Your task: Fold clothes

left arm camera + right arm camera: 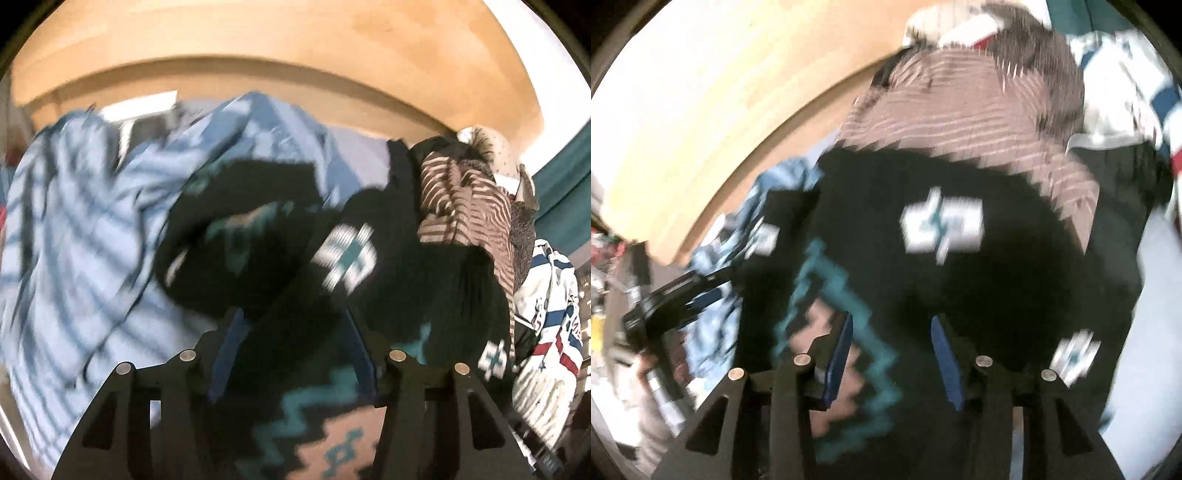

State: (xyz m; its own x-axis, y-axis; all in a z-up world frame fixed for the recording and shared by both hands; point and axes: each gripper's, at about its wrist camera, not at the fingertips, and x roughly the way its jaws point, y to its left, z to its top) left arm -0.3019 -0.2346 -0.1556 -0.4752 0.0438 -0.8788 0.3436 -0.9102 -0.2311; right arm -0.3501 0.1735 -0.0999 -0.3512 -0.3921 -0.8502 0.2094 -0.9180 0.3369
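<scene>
a pile of clothes is seen in both wrist views, heavily blurred. the largest piece in the left wrist view is a light blue striped garment (85, 236), spread across the left side of the pile. over the middle of the pile a black patterned garment (406, 280) with teal zigzags and white motifs is draped, and it fills the space directly ahead of both grippers. behind it a brown-and-white striped garment (945, 110) is bunched, and at the right edge a white garment with blue and red stripes (546, 314) is heaped. the left gripper (291, 354) is held with its jaws apart, the black fabric lying between the blue pads. the right gripper (892, 354) is likewise spread open over the same fabric, nothing being pinched.
</scene>
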